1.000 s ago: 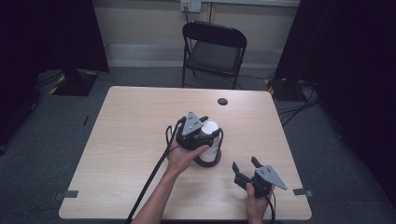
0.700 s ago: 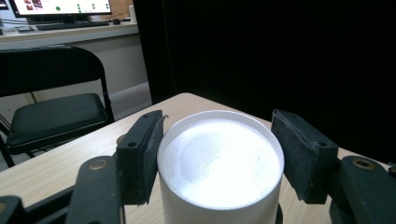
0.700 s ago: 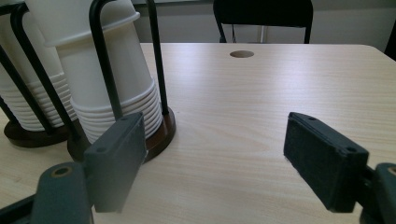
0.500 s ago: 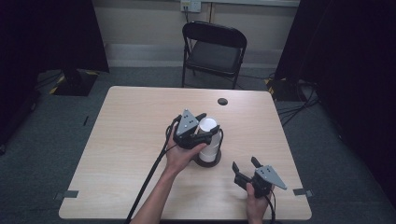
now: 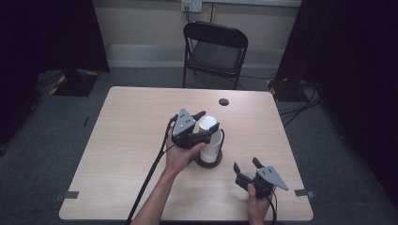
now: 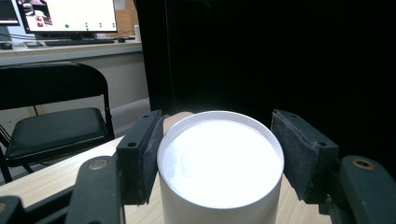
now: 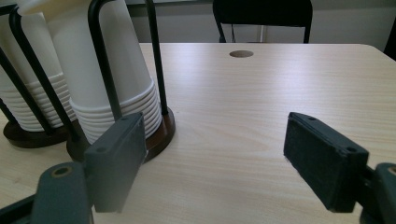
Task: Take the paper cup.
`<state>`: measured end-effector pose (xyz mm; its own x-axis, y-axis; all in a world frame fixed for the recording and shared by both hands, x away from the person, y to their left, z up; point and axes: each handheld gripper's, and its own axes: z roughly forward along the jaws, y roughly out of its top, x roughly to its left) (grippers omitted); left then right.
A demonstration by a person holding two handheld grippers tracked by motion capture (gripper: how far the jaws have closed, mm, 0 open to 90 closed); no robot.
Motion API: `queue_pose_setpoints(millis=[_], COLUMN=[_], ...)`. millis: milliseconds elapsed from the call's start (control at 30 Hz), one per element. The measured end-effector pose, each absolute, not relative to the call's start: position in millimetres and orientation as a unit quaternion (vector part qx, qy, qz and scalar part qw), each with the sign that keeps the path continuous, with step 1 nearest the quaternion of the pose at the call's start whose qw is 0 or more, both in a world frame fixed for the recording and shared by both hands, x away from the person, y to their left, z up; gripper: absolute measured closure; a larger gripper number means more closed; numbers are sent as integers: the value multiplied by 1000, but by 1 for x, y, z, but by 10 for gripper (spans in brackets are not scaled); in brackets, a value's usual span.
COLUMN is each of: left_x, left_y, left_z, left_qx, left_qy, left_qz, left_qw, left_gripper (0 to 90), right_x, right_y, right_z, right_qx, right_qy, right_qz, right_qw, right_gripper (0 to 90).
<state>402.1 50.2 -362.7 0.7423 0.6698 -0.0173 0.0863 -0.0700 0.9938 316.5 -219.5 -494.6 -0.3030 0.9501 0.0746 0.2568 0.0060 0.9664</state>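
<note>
Left tool (image 5: 205,123) astride white cup stack (image 5: 210,136)

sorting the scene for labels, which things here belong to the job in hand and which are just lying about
In the job:
- paper cups, stacked upside down
- cup holder
- left gripper, jaws either side of the top cup
- right gripper, open, waiting

Just about:
- folding chair
- table hole

White paper cups (image 5: 209,136) are sitting in a black wire holder (image 7: 105,70) with a dark brown round base (image 7: 159,137). The counter (image 5: 126,140) underneath is showing a pale wood grain. Both grippers are looking black with grey top plates: left gripper (image 5: 202,125), right gripper (image 5: 245,167). Behind the counter, a black chair (image 5: 216,49) is standing.
</note>
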Motion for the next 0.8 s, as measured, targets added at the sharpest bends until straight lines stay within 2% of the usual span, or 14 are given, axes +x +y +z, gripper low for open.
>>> queue_pose_setpoints(millis=[800], left_x=[381], left_y=[71], left_z=[-346], left_qx=[668], left_qy=[270], left_qz=[223], left_qw=[657], left_gripper=[360], right_x=[317], right_y=[-220], right_z=[-495], right_qx=[485], right_qy=[623], right_qz=[512], right_qw=[339], right_gripper=[203])
